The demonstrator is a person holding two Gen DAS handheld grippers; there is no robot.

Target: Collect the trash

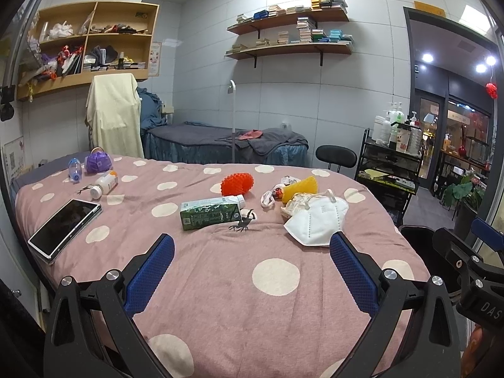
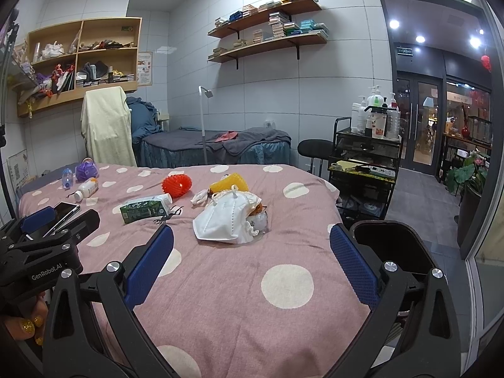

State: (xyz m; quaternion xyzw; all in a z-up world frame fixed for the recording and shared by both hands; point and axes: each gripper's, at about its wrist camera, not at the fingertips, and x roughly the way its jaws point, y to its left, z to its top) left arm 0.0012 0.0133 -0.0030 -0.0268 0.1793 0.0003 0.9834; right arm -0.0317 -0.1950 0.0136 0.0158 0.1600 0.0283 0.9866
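On the pink polka-dot bed cover (image 1: 277,308) lie a green milk carton (image 1: 211,212) (image 2: 145,209), a white face mask (image 1: 315,220) (image 2: 226,220) over crumpled paper, and a crumpled wrapper (image 1: 271,197) (image 2: 199,197). A black claw clip (image 1: 242,222) (image 2: 168,215) sits just in front of the carton. My left gripper (image 1: 252,238) hovers open over the near part of the bed, short of the carton. My right gripper (image 2: 251,230) is open too, with the mask ahead of it and nothing between its fingers.
A red spiky ball (image 1: 237,183), a yellow spiky roller (image 1: 299,189), a phone (image 1: 64,228), a white pill bottle (image 1: 104,184), a small clear bottle (image 1: 75,168) and a purple pouch (image 1: 98,163) lie farther back. A black bin (image 2: 387,225) stands off the bed's right edge, before a black trolley (image 2: 365,163).
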